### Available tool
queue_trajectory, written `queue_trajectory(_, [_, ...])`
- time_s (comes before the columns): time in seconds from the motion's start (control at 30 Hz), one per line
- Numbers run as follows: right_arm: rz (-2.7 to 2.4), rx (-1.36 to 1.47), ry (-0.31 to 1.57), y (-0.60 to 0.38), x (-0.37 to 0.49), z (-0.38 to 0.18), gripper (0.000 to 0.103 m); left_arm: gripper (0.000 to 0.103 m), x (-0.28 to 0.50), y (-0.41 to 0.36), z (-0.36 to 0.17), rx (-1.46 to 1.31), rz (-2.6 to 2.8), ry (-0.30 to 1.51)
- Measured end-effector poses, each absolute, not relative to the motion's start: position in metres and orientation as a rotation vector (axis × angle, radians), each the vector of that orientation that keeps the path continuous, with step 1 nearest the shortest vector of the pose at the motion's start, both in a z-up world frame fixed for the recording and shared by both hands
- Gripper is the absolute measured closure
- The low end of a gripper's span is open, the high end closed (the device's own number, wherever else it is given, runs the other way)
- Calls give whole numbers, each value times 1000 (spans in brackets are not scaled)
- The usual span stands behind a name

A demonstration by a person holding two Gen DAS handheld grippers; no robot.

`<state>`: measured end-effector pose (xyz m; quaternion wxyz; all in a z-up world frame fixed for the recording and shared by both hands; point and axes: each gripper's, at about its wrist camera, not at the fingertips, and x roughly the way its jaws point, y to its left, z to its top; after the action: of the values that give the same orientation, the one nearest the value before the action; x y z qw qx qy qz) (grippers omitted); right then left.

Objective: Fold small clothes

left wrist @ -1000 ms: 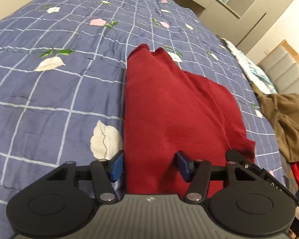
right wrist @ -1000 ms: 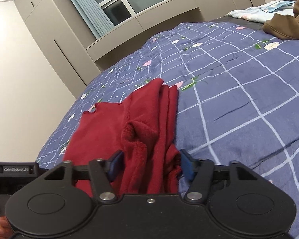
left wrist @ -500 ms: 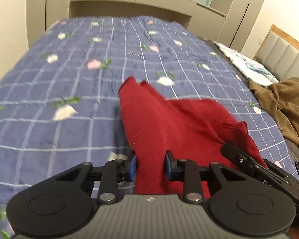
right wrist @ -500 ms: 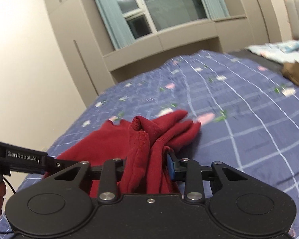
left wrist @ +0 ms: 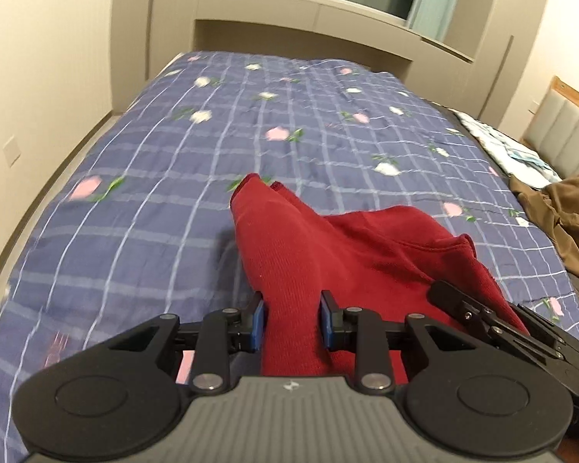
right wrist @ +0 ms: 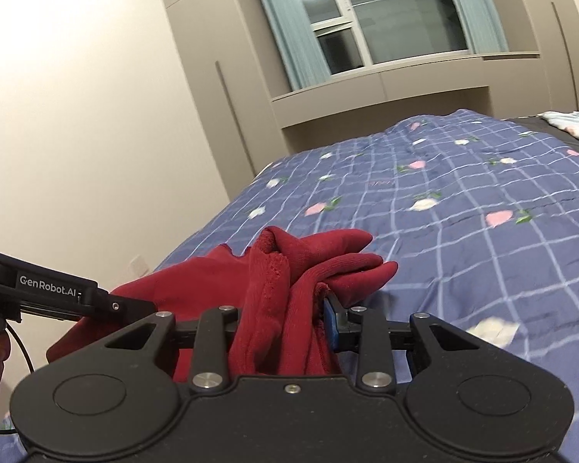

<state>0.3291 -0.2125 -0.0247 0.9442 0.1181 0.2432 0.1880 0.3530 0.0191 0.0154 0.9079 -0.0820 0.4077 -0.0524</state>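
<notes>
The left gripper (left wrist: pixel 291 322) pinches a flat layer of the red garment (left wrist: pixel 328 254), and the right gripper (right wrist: pixel 285 324) clamps a thick bunch of it; the far end trails ahead of both onto the blue checked bedspread (left wrist: pixel 154 193). The right bunch looks uneven, so a layer may slip out and skew the fold.
</notes>
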Motion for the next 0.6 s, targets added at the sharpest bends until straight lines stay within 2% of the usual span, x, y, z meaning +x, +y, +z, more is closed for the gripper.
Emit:
queue_trajectory(0.4, [339, 185, 625, -200, 301, -57, 66, 67, 323, 42, -39, -256, -71, 906])
queue_trajectory(0.6, [307, 171, 645, -201, 297, -60, 52, 56, 316, 42, -43, -268, -39, 914])
